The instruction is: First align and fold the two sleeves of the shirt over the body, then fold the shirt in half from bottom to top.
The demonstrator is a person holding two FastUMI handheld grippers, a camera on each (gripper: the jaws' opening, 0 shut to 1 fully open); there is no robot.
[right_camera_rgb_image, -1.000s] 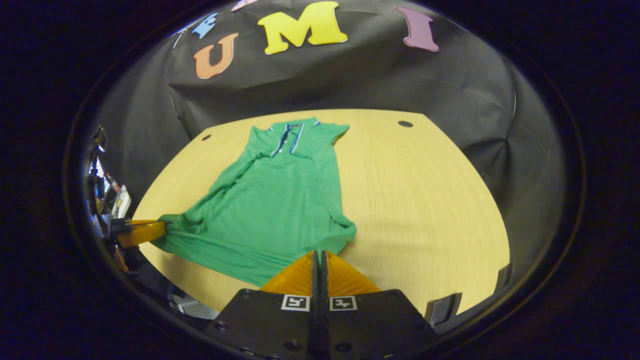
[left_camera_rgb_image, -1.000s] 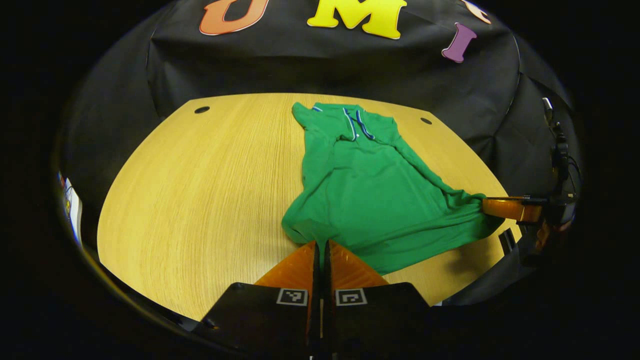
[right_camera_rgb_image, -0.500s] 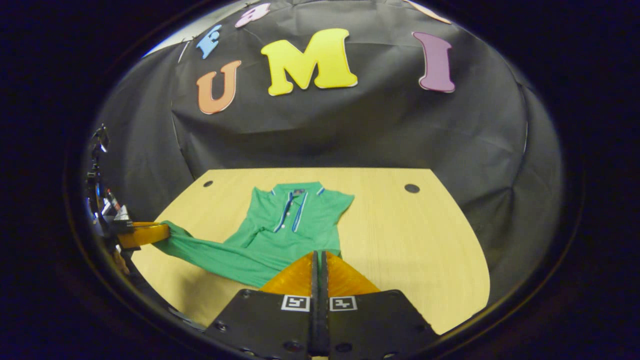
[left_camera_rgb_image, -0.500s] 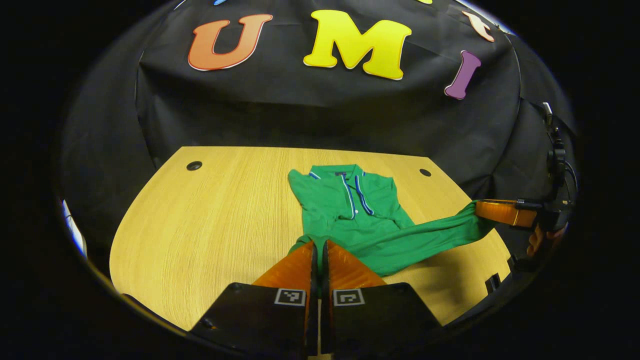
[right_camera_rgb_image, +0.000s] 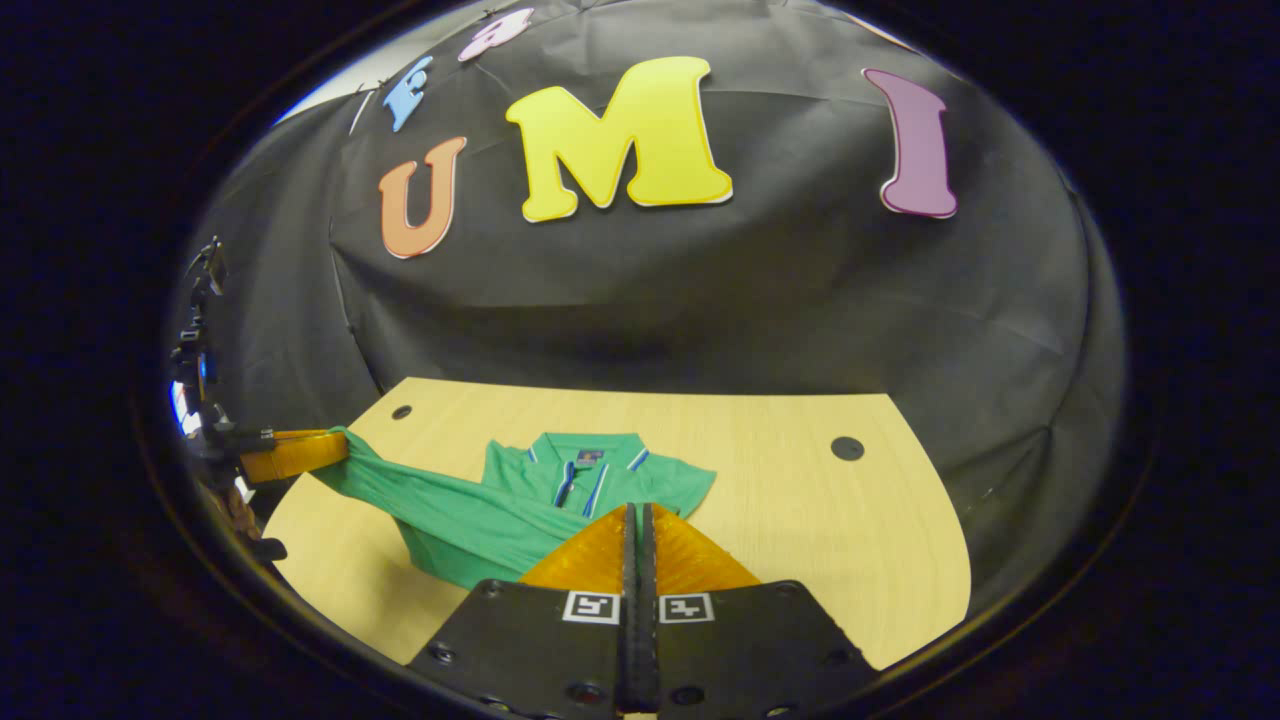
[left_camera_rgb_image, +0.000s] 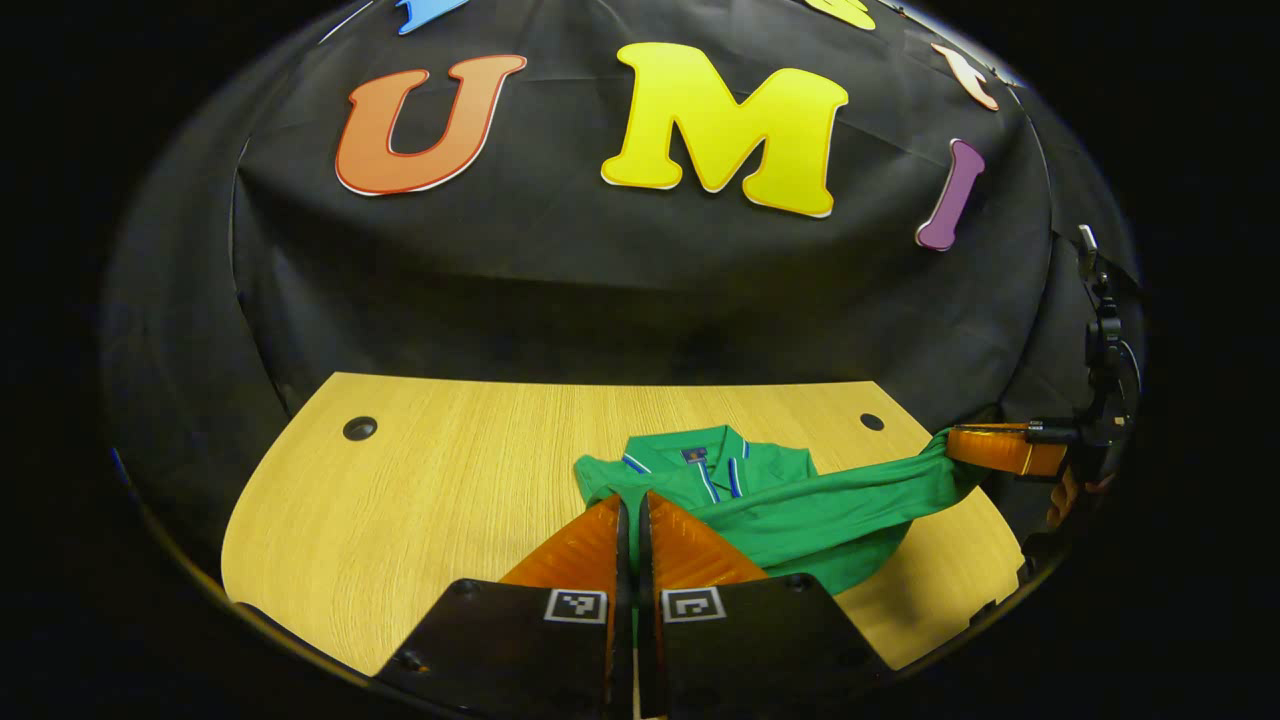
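A green polo shirt [left_camera_rgb_image: 800, 510] with a blue-and-white striped placket lies on the wooden table [left_camera_rgb_image: 420, 500], collar toward the wall. My left gripper [left_camera_rgb_image: 630, 497] is shut on one bottom corner of the shirt, held up close to the collar. In the same view the right gripper [left_camera_rgb_image: 955, 445] grips the other bottom corner, with the hem stretched between the two. In the right gripper view, the right gripper [right_camera_rgb_image: 637, 508] is shut on the shirt [right_camera_rgb_image: 470, 515] just before the collar, and the left gripper [right_camera_rgb_image: 335, 447] pinches the far corner. The lifted hem hides the lower body.
The table has two round cable holes [left_camera_rgb_image: 359, 428] [left_camera_rgb_image: 872, 421] near its back corners. The black cloth wall stands right behind the table [right_camera_rgb_image: 800, 520]. A hand [left_camera_rgb_image: 1065, 495] holds the right gripper at the table's right edge.
Both grippers have carried the shirt's bottom hem up and forward toward the collar. The shirt's body has doubled over, and the wall is nearer in both views.
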